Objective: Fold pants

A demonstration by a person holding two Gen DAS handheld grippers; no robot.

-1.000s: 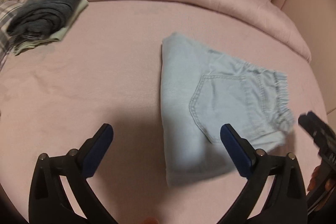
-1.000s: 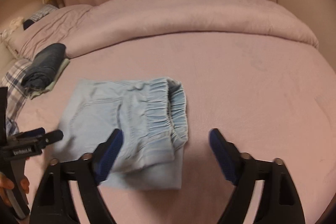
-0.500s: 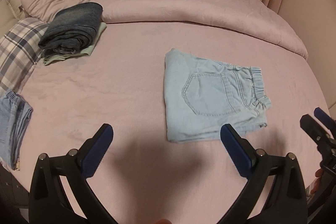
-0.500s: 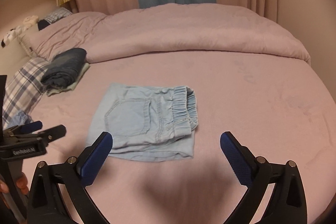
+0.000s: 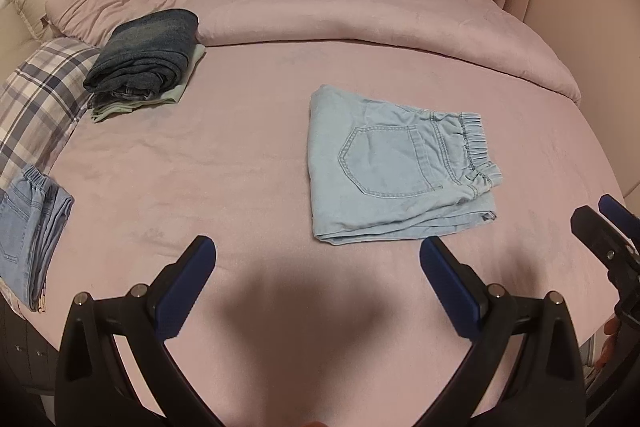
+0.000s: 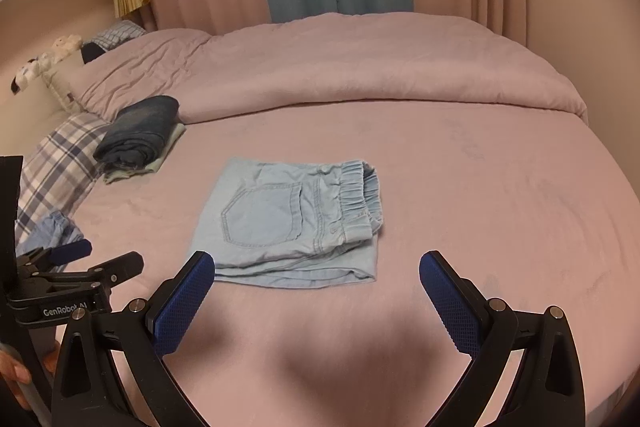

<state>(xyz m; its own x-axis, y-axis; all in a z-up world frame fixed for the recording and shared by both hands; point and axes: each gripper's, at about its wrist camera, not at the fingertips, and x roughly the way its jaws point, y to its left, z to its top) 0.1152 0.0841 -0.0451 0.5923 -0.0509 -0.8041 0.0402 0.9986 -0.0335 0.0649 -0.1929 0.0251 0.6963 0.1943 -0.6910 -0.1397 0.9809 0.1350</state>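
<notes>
Light denim pants (image 5: 396,171) are lying folded into a compact rectangle on the pink bed (image 5: 240,167), back pocket up, elastic waistband at the right edge. Judgement: the fold is looking complete, since the layers are stacking squarely and no leg is trailing out.

Left gripper (image 5: 318,285): fingers are standing wide apart, gripping nothing; the pants are lying ahead of them, nearer the right finger, clear of both pads.

Right gripper (image 6: 316,301): fingers are likewise spread wide and empty; its jaws have just been opening, with nothing between them. The pants are sitting just beyond the left finger, not touching it.

Both tools are hovering off the cloth, probably so the bundle is resting undisturbed.

Far ahead and left of the fingers, dark jeans (image 5: 146,57) are stacking on a pale garment, and another light denim piece (image 5: 32,231) is lying at the bed's left edge; likely a sorting arrangement of finished and waiting items, though which is which I cannot tell.
</notes>
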